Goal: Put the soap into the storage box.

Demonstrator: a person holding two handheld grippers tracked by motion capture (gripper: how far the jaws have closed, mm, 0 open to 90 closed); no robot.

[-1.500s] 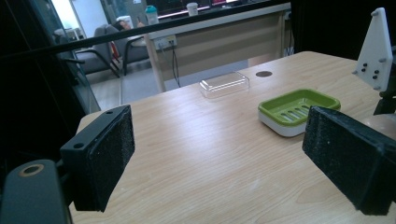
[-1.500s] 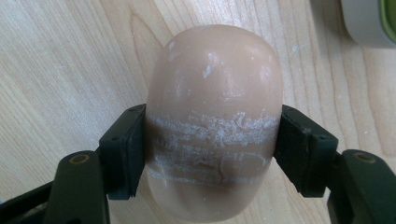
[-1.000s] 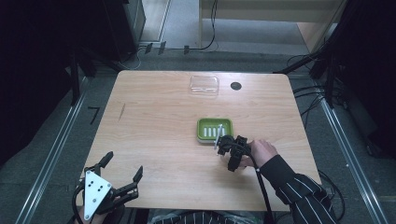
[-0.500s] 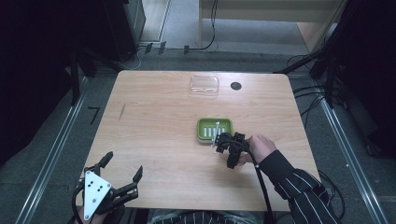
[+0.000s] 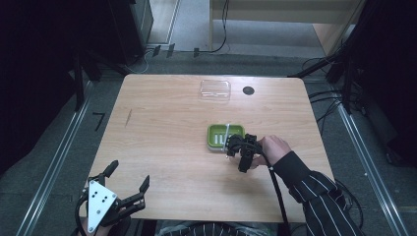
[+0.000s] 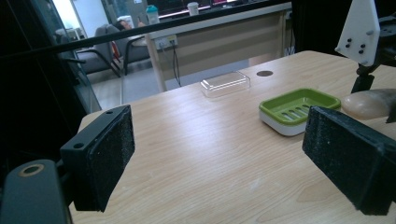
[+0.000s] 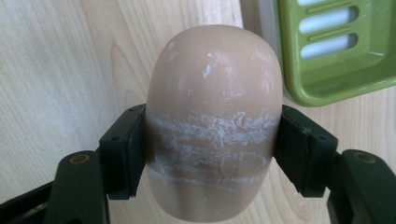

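Observation:
A tan bar of soap (image 7: 215,116), scuffed white across its middle, sits between the pads of my right gripper (image 7: 213,154), which is shut on it. In the high view that gripper (image 5: 235,147) hovers at the near right corner of the green soap dish (image 5: 219,136), held by a hand in a striped sleeve. The slotted dish (image 7: 336,51) lies just beyond the soap. My left gripper (image 5: 129,176) stands open over the table's near left corner, its pads (image 6: 109,158) wide apart with nothing between them. From it I see the dish (image 6: 299,108) and the soap (image 6: 369,102).
A clear plastic lid (image 5: 215,90) lies near the table's far edge, with a round black hole (image 5: 248,90) to its right. The wooden table (image 5: 167,128) is bare between the two grippers. Dark stands and cables ring the table.
My right gripper has crept slightly left toward the soap dish with the soap in it. The left gripper has stayed put.

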